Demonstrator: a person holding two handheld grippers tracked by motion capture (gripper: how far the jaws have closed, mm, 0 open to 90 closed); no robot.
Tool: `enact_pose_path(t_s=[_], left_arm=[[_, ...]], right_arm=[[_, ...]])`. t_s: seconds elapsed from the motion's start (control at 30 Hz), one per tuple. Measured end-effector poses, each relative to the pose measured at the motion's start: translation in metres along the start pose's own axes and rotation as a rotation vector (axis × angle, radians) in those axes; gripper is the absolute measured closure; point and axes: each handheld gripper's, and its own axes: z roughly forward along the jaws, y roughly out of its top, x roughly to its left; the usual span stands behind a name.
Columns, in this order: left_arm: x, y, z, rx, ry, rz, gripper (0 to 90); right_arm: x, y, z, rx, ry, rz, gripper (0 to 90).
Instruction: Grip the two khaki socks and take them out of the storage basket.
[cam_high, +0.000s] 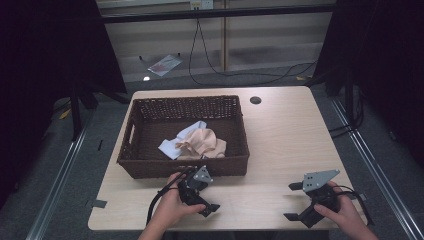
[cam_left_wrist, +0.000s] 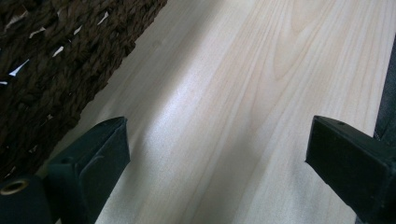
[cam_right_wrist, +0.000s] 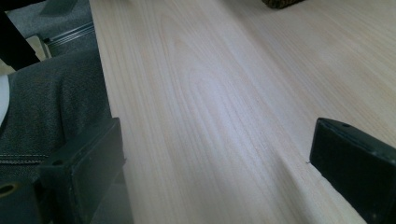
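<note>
While empty, both claws gape.

I see dim, soft overhead light: a pale sheen on the light wooden table (cam_left_wrist: 243, 107), black room corners, near jaws blurred.

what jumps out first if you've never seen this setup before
The dark woven basket on the left half of the pale wooden table draws the eye first, with crumpled beige and white cloth lying inside it. Next come the two hand-held tools at the near edge: the left tool just in front of the basket and the right tool near the right corner, both open and holding nothing.
</note>
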Motion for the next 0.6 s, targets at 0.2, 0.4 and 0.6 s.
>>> enact_pose_path(t_s=[0.2,0.4,0.6], left_arm=[[0.003,0.0,-0.001,0.019,-0.009,-0.015,6.2],[0.004,0.002,-0.005,0.055,-0.02,-0.008,7.2],[0.008,0.007,-0.013,0.095,-0.038,-0.022,7.2]], right_arm=[[0.0,0.0,0.0,0.002,0.0,0.001,2.7],[0.0,0.0,0.0,0.001,-0.002,0.003,2.7],[0.0,0.0,0.0,0.0,0.0,0.002,2.7]])
